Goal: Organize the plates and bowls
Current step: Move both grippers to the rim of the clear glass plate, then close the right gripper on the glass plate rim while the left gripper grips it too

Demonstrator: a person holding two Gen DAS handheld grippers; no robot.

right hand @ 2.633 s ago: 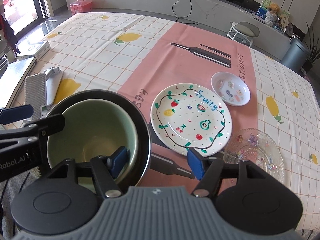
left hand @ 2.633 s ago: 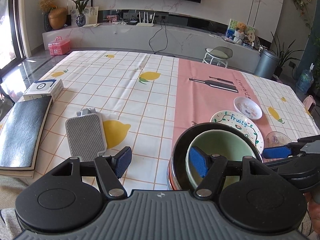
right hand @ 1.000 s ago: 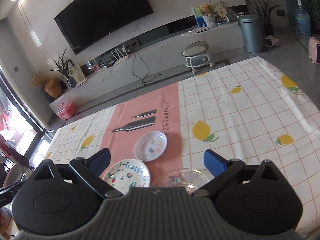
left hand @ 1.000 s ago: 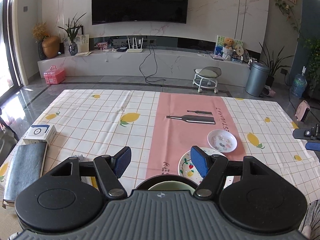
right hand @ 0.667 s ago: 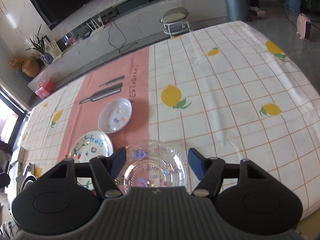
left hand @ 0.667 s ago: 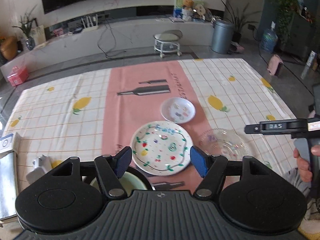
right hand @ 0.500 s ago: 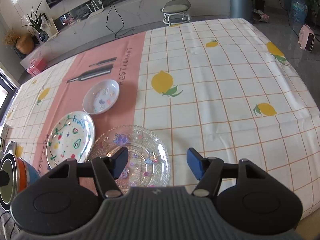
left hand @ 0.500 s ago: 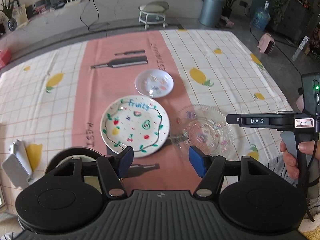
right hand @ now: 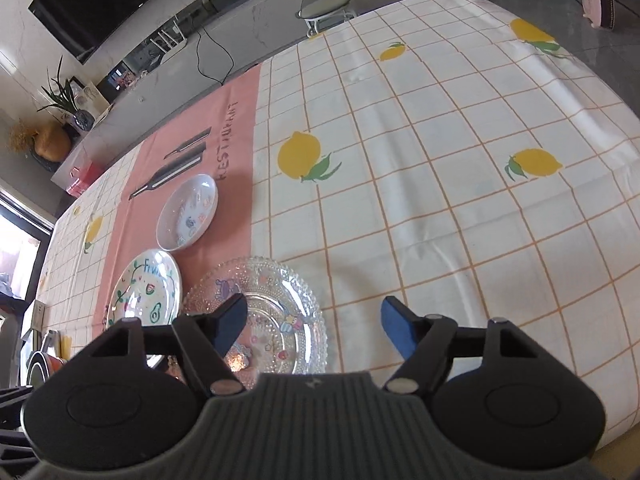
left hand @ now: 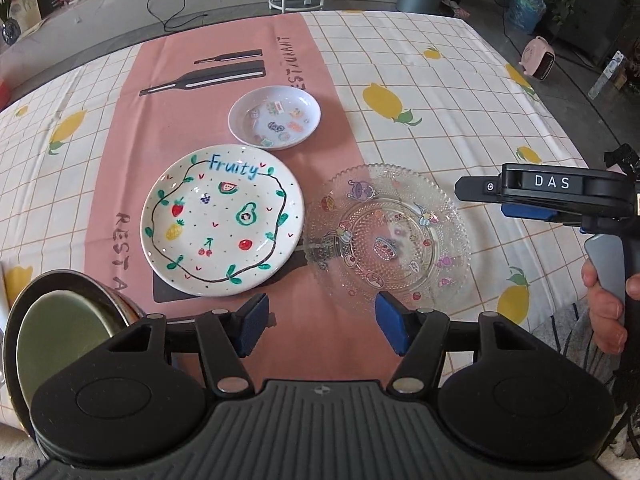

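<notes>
Both claws hang open over the surface (left hand: 460, 92), nothing between their pads. The left claw (left hand: 320, 324) has closed a little; it sits above the near gap between the fruit plate (left hand: 222, 220) and the glass plate (left hand: 386, 236). The right claw (right hand: 312, 326) has just been widening again, its left pad over the glass plate's right half. A small dish (left hand: 274, 115) lies beyond the two plates. A green bowl (left hand: 60, 332) sits inside a dark pot (left hand: 16, 312) at near left.
</notes>
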